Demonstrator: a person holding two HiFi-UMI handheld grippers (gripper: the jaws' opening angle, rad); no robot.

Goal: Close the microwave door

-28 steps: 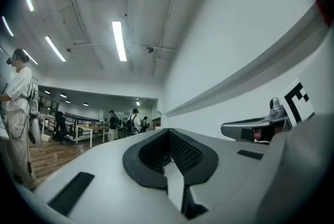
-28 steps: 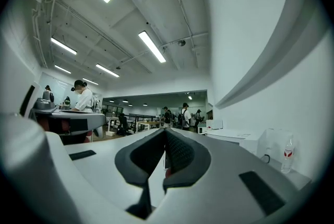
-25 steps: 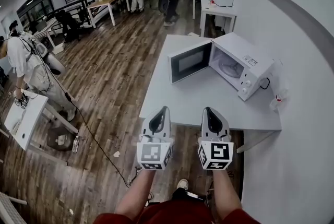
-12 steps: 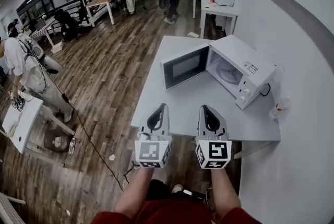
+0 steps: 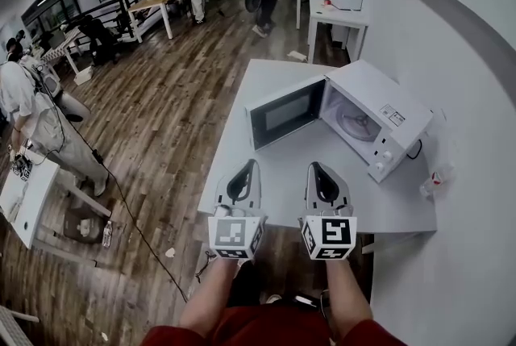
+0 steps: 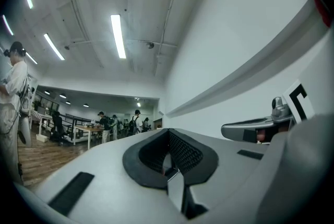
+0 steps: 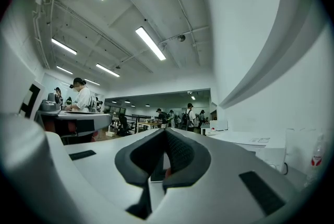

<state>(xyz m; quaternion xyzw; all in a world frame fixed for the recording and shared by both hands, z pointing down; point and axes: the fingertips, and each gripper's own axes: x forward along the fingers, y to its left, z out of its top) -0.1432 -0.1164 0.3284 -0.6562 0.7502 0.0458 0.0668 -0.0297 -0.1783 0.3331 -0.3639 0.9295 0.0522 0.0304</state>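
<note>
The white microwave (image 5: pixel 389 117) stands on the right half of a white table (image 5: pixel 266 78), and part of it shows in the right gripper view (image 7: pixel 263 149). Its door (image 5: pixel 284 114) hangs wide open to the left, showing the cavity and glass plate (image 5: pixel 355 120). My left gripper (image 5: pixel 251 167) and right gripper (image 5: pixel 315 168) are held side by side over the table's near edge, pointing at the microwave and well short of the door. Both are shut and hold nothing. The left gripper view (image 6: pixel 168 134) and the right gripper view (image 7: pixel 165 133) show their jaws meeting.
A small bottle (image 5: pixel 432 181) stands by the wall to the right of the microwave. Behind is a second white table (image 5: pixel 339 15). A person (image 5: pixel 36 122) stands at the left by a low white table (image 5: pixel 24 203). Several people stand at the back. A cable (image 5: pixel 137 211) runs across the wooden floor.
Both grippers have moved forward together toward the table, side by side and still shut. The microwave and its open door now lie nearer to them.
</note>
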